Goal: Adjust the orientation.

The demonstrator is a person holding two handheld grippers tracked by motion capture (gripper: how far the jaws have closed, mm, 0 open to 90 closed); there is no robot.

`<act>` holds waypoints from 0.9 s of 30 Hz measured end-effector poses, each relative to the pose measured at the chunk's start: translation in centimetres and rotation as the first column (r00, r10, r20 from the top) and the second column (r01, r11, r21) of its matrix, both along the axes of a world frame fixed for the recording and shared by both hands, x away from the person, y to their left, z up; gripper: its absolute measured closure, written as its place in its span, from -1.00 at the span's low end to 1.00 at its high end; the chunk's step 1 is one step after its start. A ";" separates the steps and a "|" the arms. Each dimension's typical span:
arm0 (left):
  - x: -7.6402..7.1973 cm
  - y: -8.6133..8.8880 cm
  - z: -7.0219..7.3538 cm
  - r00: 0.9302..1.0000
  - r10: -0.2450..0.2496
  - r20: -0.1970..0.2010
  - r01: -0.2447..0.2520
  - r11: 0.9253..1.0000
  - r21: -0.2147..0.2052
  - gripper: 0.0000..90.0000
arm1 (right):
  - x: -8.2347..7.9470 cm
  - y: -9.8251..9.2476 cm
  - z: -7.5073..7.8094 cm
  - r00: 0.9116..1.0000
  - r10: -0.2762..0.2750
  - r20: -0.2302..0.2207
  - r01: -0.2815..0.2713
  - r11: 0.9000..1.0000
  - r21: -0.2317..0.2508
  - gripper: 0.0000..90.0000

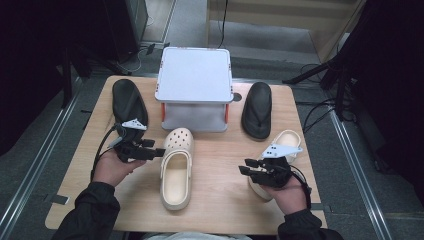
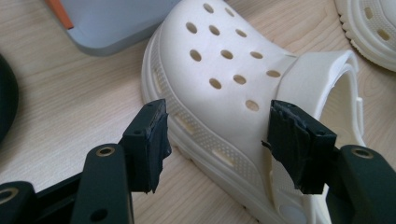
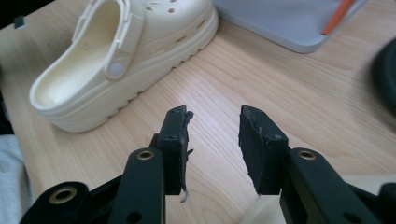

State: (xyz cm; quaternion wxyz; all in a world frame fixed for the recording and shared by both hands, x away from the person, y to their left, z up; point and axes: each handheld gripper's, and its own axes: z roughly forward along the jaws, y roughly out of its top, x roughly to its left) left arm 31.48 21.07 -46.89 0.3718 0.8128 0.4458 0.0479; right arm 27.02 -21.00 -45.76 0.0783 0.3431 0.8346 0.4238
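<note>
A cream clog (image 1: pixel 177 167) lies in the middle of the wooden table (image 1: pixel 220 200), toe toward the back. My left gripper (image 1: pixel 158 152) is just left of it and points at its side. In the left gripper view this clog (image 2: pixel 224 70) sits close beyond the open left gripper (image 2: pixel 219 126), with nothing pressed by the pads. A second cream clog (image 1: pixel 286 142) lies at the right, partly hidden behind my right hand. My right gripper (image 1: pixel 244 166) points left over bare wood. The right gripper (image 3: pixel 212 126) is open and holds nothing, and the middle clog (image 3: pixel 121 60) lies beyond it to the upper left.
A grey two-level stand (image 1: pixel 194 75) with orange posts is at the back centre. One black slipper (image 1: pixel 129 102) lies at the back left. Another black flip-flop (image 1: pixel 257 110) lies right of the stand. Dark cables and stands surround the table.
</note>
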 end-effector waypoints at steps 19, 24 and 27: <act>1.2 -0.2 -0.1 1.000 0.000 -0.003 -0.001 1.000 -0.018 -0.12 | -2.7 -6.0 -0.6 0.992 -0.122 -0.030 0.121 0.993 -0.013 0.59; 1.3 -0.4 -0.2 1.000 -0.010 -0.007 0.010 1.000 -0.008 -0.12 | -3.3 -7.2 -0.8 0.991 -0.128 -0.030 0.128 0.992 -0.021 0.74; 1.3 -0.3 -0.1 1.000 -0.009 -0.001 0.009 1.000 -0.007 -0.12 | -3.2 -7.9 -1.2 0.991 -0.125 -0.049 0.123 0.992 -0.032 0.82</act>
